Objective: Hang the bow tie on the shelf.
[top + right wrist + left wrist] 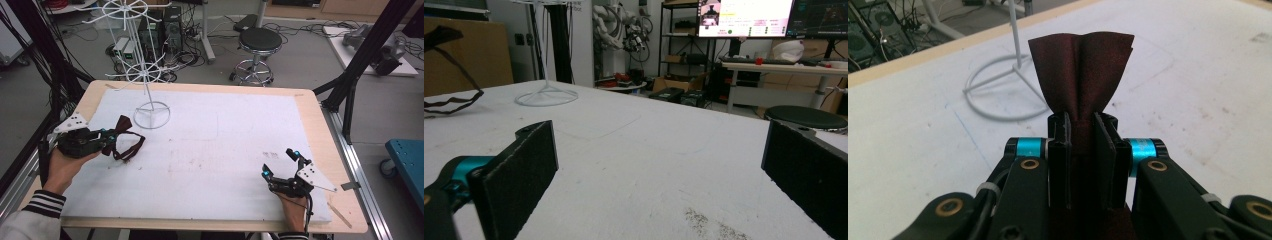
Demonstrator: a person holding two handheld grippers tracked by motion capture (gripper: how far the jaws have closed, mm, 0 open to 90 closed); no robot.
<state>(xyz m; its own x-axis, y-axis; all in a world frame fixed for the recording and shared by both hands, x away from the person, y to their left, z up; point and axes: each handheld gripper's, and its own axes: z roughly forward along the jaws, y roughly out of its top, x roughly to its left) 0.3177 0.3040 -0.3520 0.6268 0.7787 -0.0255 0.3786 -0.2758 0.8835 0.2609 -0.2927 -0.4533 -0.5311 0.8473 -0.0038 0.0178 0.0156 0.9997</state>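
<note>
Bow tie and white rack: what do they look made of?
The bow tie looks like dark maroon fabric with a matte, slightly napped finish; it bunches into soft folds where the left gripper pinches it. The white rack looks like thin metal wire with a smooth white coating, though plastic cannot be ruled out.

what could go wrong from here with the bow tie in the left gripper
The left gripper pinches only the bow tie at its narrow middle, so the cloth may slip out. Its strap hangs in a loose loop and could snag on the white wire rack close beside it, tipping that light stand.
</note>
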